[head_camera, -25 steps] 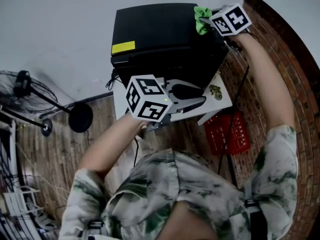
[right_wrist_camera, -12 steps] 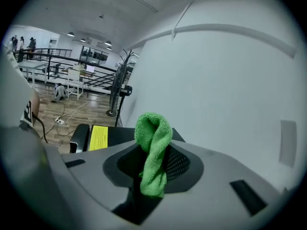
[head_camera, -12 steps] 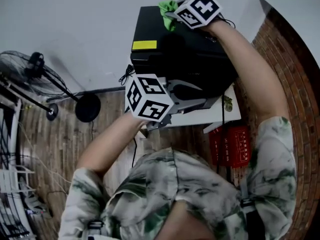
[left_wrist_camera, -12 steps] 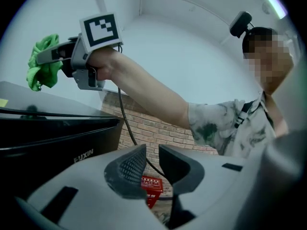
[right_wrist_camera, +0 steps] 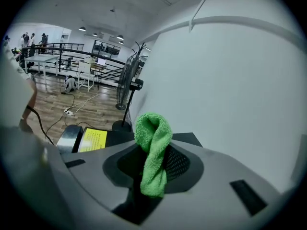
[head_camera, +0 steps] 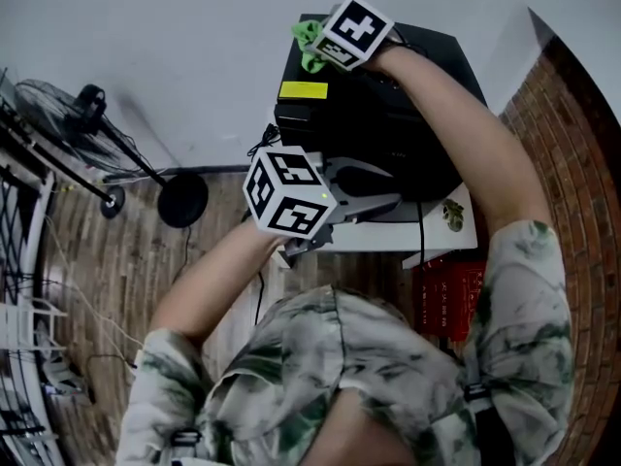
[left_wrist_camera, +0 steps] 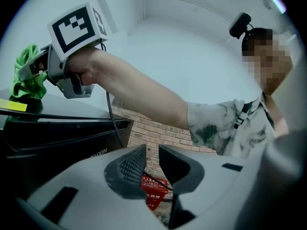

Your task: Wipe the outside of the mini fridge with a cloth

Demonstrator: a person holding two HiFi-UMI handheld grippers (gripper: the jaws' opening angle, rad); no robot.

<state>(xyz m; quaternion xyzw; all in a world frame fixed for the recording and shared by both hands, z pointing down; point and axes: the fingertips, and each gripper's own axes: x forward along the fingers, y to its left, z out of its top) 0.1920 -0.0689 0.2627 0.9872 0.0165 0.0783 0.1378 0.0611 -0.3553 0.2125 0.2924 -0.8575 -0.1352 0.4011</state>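
the right gripper (head_camera: 318, 47) had swept its clamped green cloth (head_camera: 308, 39) across to the far-left top corner of the mini fridge (head_camera: 388, 129) (that pass looked nearly done), while the left gripper (left_wrist_camera: 152, 163) hung slightly parted, empty, in front of it.

Right arm (head_camera: 456, 134) stretching forward, grey right gripper (right_wrist_camera: 154, 161) pinching green microfibre cloth (right_wrist_camera: 153, 131), left arm (head_camera: 209, 280) bending, grey left gripper (left_wrist_camera: 152, 159) hanging empty, jaws slightly parted.
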